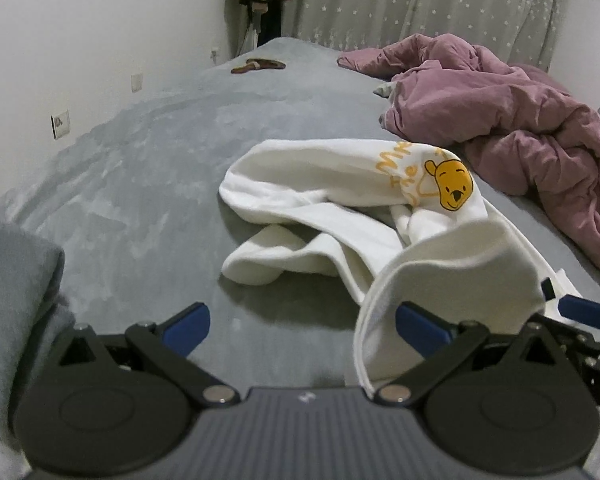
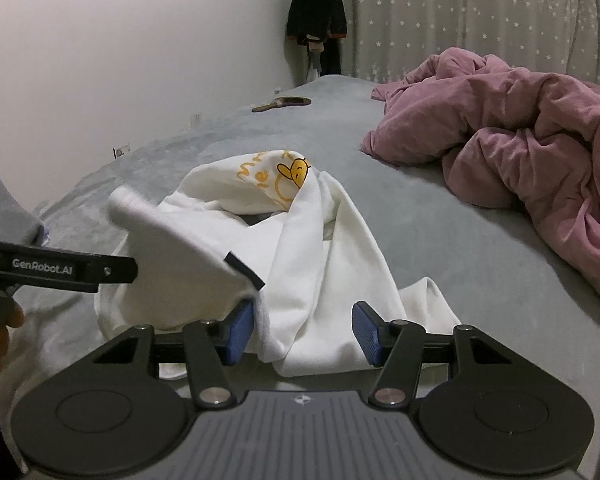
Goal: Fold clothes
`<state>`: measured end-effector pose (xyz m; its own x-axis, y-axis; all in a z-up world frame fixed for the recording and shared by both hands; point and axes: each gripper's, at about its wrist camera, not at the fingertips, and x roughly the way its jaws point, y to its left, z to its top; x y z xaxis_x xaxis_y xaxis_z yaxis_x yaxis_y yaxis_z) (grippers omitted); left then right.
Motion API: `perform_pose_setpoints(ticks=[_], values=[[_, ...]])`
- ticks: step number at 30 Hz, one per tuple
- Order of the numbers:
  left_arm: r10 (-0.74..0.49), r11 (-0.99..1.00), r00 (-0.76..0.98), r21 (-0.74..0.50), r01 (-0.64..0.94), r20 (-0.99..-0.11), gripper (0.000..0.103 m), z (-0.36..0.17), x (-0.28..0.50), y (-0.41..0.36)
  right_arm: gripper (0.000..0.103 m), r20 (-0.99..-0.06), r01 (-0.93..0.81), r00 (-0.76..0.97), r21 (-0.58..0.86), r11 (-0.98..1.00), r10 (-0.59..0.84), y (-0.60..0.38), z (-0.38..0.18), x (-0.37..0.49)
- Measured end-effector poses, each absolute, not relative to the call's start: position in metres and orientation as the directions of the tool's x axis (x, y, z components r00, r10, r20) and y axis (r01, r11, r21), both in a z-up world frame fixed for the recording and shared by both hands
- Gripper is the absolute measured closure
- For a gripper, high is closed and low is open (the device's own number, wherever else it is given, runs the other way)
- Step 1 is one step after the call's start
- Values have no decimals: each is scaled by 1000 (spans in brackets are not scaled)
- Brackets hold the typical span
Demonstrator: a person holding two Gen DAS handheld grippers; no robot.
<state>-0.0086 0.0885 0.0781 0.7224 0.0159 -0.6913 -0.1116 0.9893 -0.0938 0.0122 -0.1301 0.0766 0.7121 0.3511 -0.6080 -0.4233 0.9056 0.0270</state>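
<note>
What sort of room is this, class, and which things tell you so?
Most likely a bedroom: a wide bed with a grey cover, a crumpled pink duvet on it, and star-patterned curtains behind.

White lettering reading "GenRobot.AI" stands on the black side of the left gripper [image 2: 56,272], while the white garment [image 1: 340,208] on the bed carries orange cursive beside a yellow bear face, only the letters "he" legible there.
</note>
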Motion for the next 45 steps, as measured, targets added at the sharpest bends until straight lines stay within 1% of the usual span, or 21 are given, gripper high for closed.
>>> perform_pose_setpoints(ticks=[3,12,16,24,26,33,39,45], values=[[42,992,719,-55,-111,-694,0,76,-1,87,48,-620,-432,695,44,901,363,-129,76,19],[56,996,725,-7,-84,-687,0,76,10,79,48,-636,-450,661,87,889,397,-124,79,32],[55,997,724,-1,-76,-687,0,76,13,78,48,-645,-449,659,76,890,387,-123,78,36],[80,997,726,36,-75,-683,0,74,24,75,48,-628,-440,679,66,895,380,-123,88,49],[73,997,720,27,-75,-690,0,74,30,79,48,-635,-426,680,65,903,367,-126,88,57],[49,983,713,-93,-159,-699,0,77,51,111,48,-662,-394,684,20,919,307,-134,82,75],[22,981,722,-123,-147,-691,0,77,64,111,48,-676,-397,676,2,918,294,-134,79,89],[7,977,706,-146,-155,-708,0,70,81,114,48,-697,-413,660,-23,911,281,-129,73,104]])
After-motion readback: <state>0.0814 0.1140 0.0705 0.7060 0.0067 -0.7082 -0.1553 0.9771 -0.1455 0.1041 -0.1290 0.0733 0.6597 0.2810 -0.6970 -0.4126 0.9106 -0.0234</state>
